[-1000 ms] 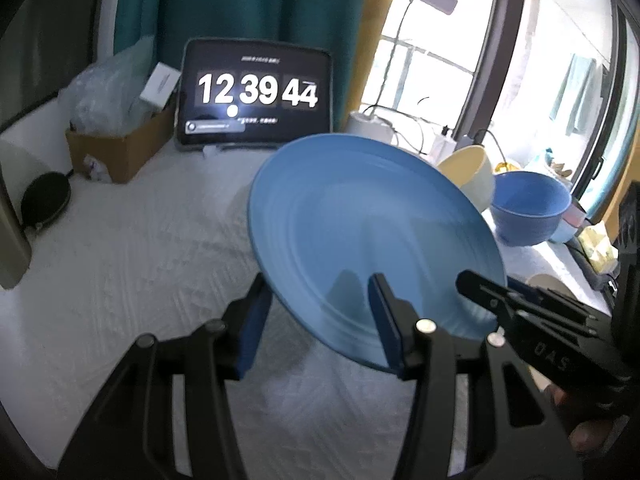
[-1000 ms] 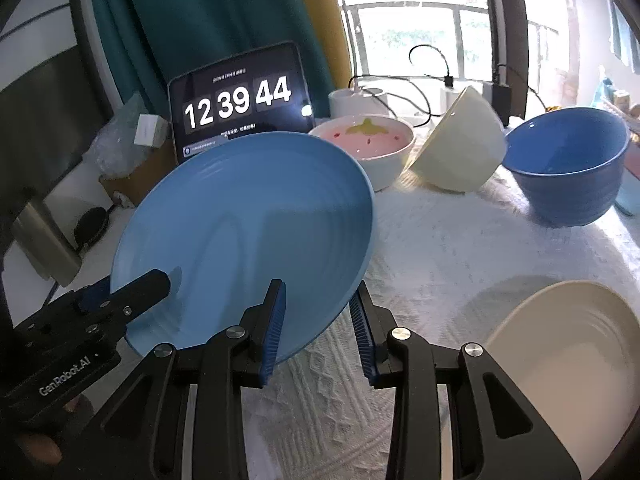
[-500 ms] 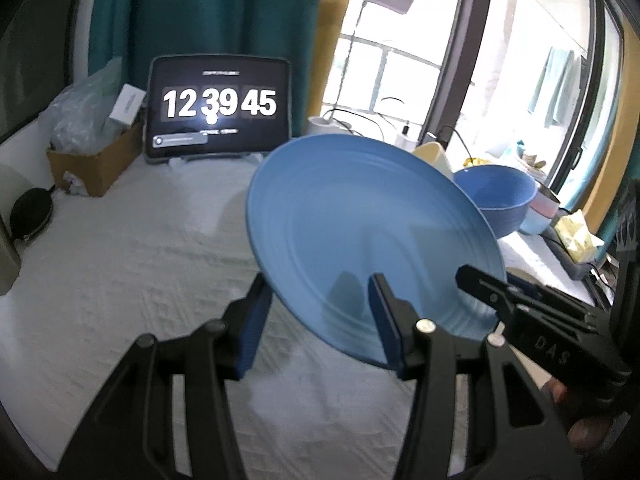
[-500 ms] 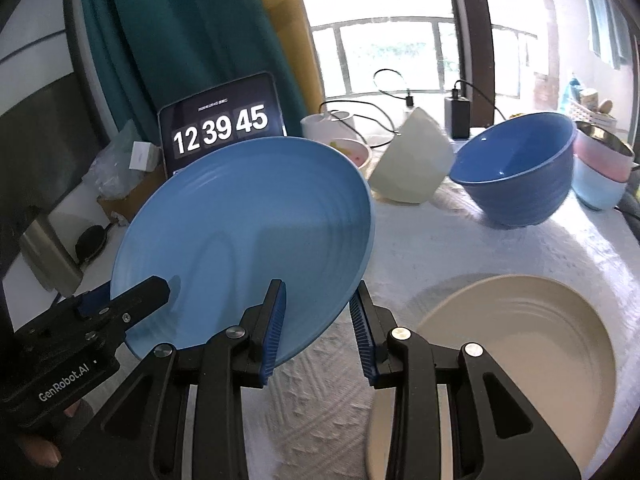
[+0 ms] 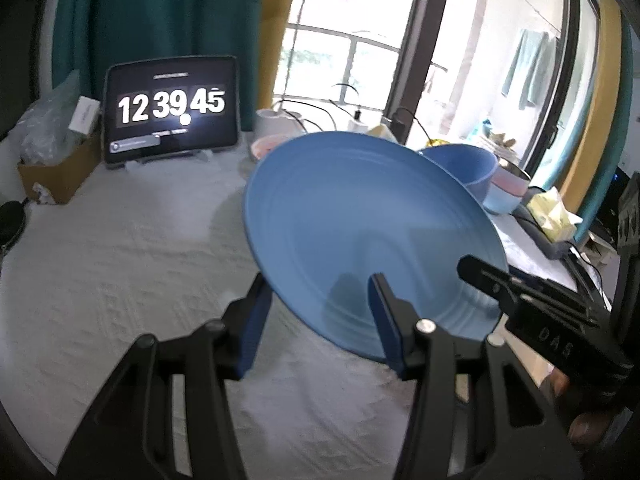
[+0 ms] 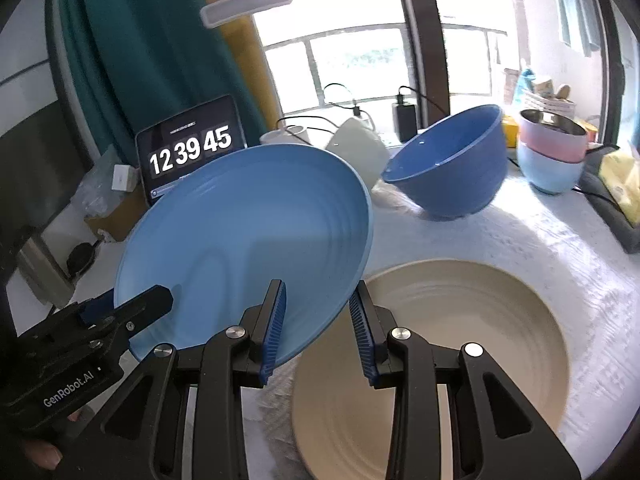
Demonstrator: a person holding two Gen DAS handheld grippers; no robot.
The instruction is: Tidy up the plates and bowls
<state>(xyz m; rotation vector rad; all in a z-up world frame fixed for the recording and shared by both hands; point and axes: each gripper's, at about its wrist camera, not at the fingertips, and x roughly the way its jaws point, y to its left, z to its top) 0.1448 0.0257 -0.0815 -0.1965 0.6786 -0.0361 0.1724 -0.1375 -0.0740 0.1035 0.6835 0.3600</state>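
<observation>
A white textured cloth covers the bench [image 6: 540,240] by a bright window. Both claws, left claw [image 5: 320,316] and right claw [image 6: 318,324], pinch the near rim of one blue plate [image 6: 248,236], tilted in the air. Since a second ago the cream plate [image 6: 460,340] has come fully under it, so stacking seems next. Farther stand one blue bowl [image 6: 452,168], one cream bowl [image 6: 360,148], and two stacked bowls [image 6: 550,156].

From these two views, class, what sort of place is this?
Probably a room in a home, not a lab: curtains beside a big window, and bowls and plates on a cloth-covered table.
</observation>
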